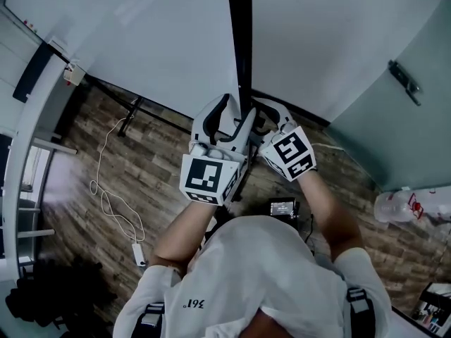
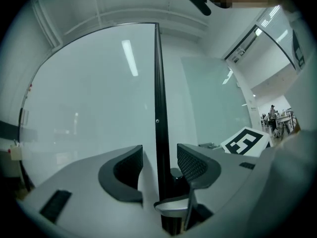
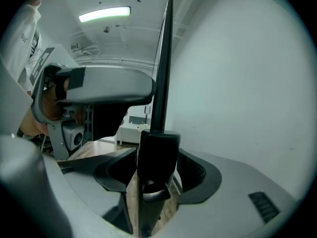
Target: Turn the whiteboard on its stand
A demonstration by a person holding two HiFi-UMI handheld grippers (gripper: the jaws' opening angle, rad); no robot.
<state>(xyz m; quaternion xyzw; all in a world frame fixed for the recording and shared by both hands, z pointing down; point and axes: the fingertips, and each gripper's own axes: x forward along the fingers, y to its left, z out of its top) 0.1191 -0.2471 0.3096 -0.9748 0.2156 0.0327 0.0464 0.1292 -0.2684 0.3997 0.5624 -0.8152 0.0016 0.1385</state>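
Whiteboard (image 1: 155,41) is seen edge-on at 12 o'clock in the head view, with its black frame edge (image 1: 239,34) run upright down the middle. Left gripper (image 2: 160,157) is set astride that edge: the jaws are held apart, released, and the edge is kept between the pads with a gap on each side. Right gripper (image 3: 156,170), just beside it at 3 o'clock, is clenched on a black bracket (image 3: 158,143) fitted on the same edge, with both pads pressed against it. Both grippers are held close together above the wood floor (image 1: 162,153). A white cable (image 1: 106,196) is seen on the floor at 8 o'clock of the grippers, well apart.
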